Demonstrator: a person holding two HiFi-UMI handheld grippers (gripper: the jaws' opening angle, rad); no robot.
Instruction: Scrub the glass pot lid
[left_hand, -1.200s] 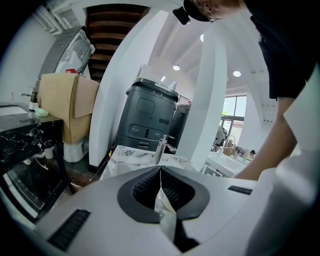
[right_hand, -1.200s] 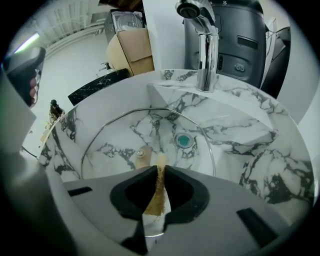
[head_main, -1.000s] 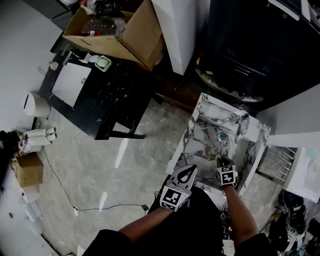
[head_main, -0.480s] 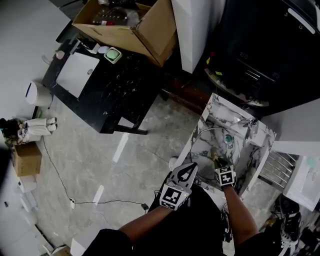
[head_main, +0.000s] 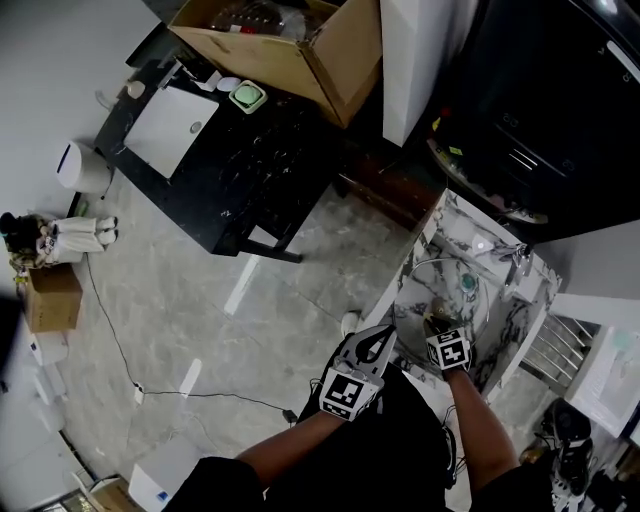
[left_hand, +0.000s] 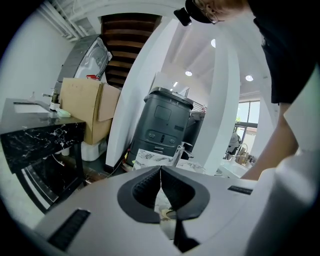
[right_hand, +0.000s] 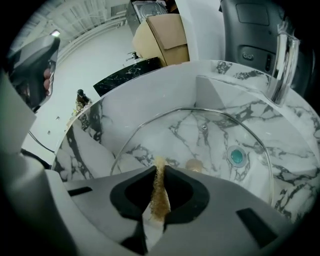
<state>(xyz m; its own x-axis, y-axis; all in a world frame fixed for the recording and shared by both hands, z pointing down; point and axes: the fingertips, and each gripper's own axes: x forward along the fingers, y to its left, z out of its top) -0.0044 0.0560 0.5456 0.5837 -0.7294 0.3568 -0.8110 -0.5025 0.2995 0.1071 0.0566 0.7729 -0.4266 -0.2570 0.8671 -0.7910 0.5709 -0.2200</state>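
Nearest, on the right gripper (right_hand: 158, 171): pinches a thin tan scrub pad (right_hand: 160, 195) edge-on between jaws closed tight against it, with the pad's frayed top poking just past the tips. Just to its left in the head view, on the left gripper (left_hand: 160, 172): presses its jaws together at the tips with nothing caught between them, and hangs over the near edge of the sink (head_main: 452, 226) beside the right gripper (head_main: 437, 323). Directly ahead of the pad, inside the white, grey-veined marble sink (right_hand: 150, 100): the glass pot lid (right_hand: 200, 132), lying in the basin, its thin metal rim arcing wide around a teal drain plug (right_hand: 236, 156) seen through the glass; cannot tell whether pad and lid touch. Seen from the head, the glass pot lid (head_main: 425, 285) as a clear ring filling most of the basin. Behind the basin, a chrome faucet (right_hand: 281, 57) standing upright. Farther off, across the pale stone floor (head_main: 250, 330), a black marble table (head_main: 230, 170), and beyond it an open cardboard box (head_main: 300, 45).
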